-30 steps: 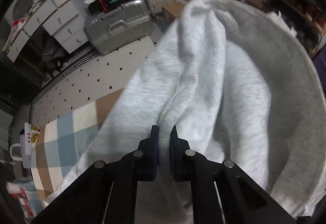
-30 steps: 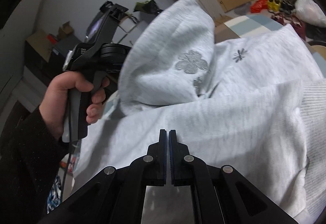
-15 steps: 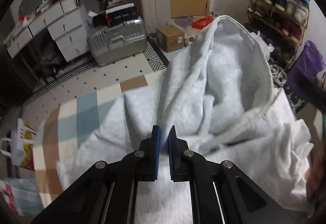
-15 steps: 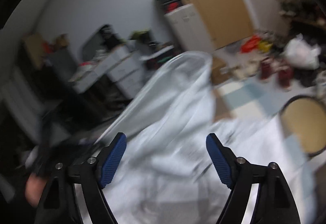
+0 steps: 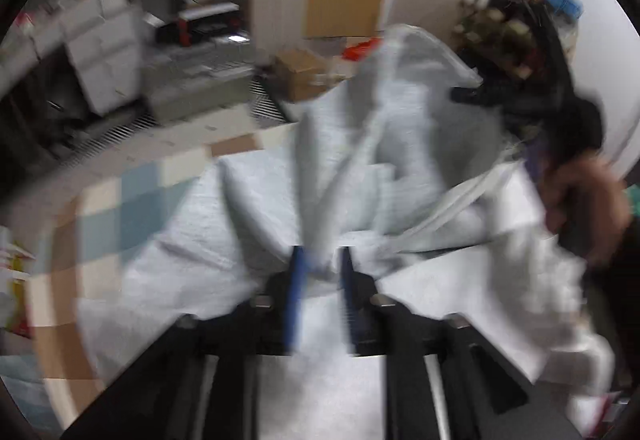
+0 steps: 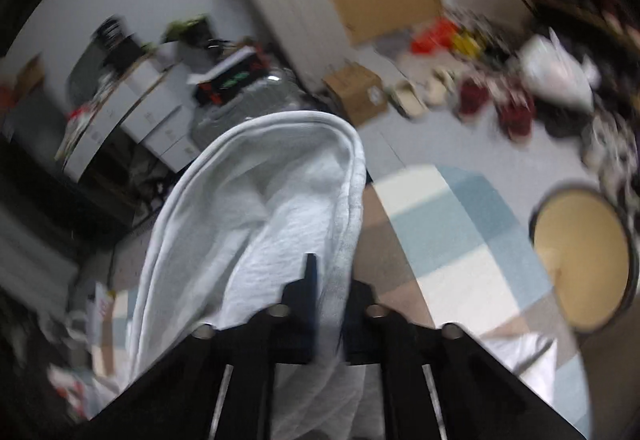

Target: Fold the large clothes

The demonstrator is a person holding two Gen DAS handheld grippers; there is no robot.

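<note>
**Grey fleece hoodie, gathered but nowhere near folded**

Fleece, pale grey and soft, makes up the hoodie point(image 5: 280, 200), which lies rumpled over a checked cloth point(image 5: 132, 196) of blue, cream and tan squares. By the look of it the folding has barely begun: the body is heaped in ridges, one part stands up in a peak, and no flat, squared panel shows anywhere. Spreading, smoothing and every fold appear still to come.

The left gripper point(image 5: 320, 280) has just been opening; its blue-padded jaws stand apart, with a narrow ridge of fabric rising between them, and blur hides whether the pads still press it. The right gripper point(image 6: 330, 292) has just closed and is clamped on a thick hem of the hoodie, whose curved, double-stitched edge arches up ahead of it, fluffy lining showing inside. In the left view, a hand point(image 5: 584, 200) grips the right tool's dark handle at the far side of the garment.

A round tan stool point(image 6: 584, 260) sits beside the cloth.
</note>
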